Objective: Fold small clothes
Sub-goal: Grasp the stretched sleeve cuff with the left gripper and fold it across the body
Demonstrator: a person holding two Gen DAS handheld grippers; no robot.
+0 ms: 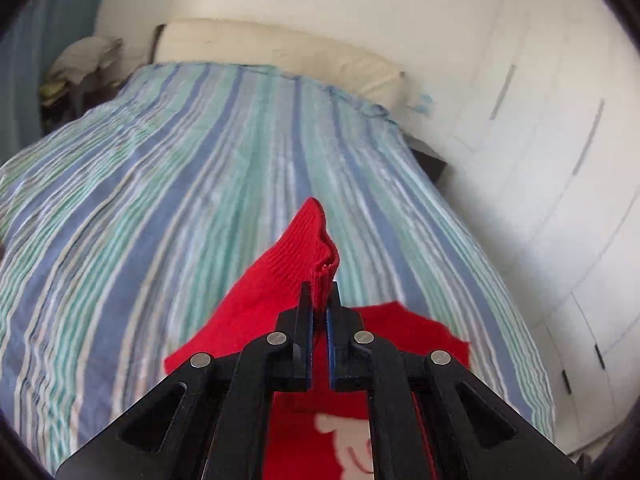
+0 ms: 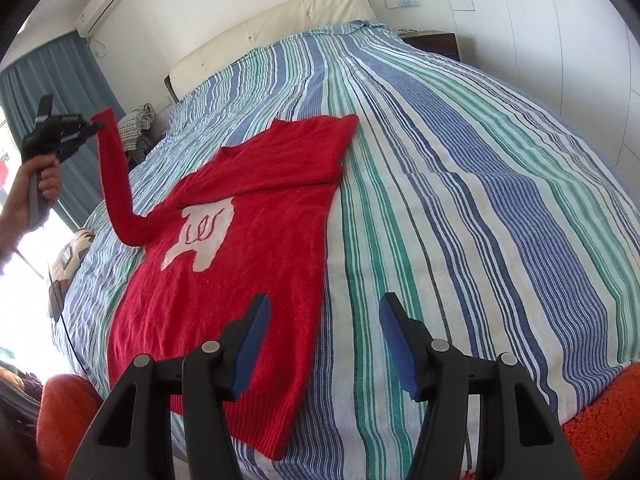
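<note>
Striped bedspread (image 2: 460,184) under everything, cream headboard (image 2: 280,20) at the far end, dark nightstand (image 2: 434,42) far right of it, wall AC unit (image 2: 108,0) and teal curtain (image 2: 60,76) off to the left; orange fuzzy fabric (image 2: 600,412) at the near bed edge. Nothing lies between the right gripper (image 2: 324,340) and the sweater. Red knit sweater (image 2: 240,248) lies flat on the bed just ahead-left of the right gripper, white motif on the chest, its right sleeve (image 2: 320,148) folded across the upper body. Left gripper (image 1: 319,312) is clamped on the left sleeve cuff (image 1: 316,240), lifted well above the bed. Right gripper fingers spread apart, holding nothing, over the sweater's hem edge. Bare bedspread stretches wide to the right and ahead
</note>
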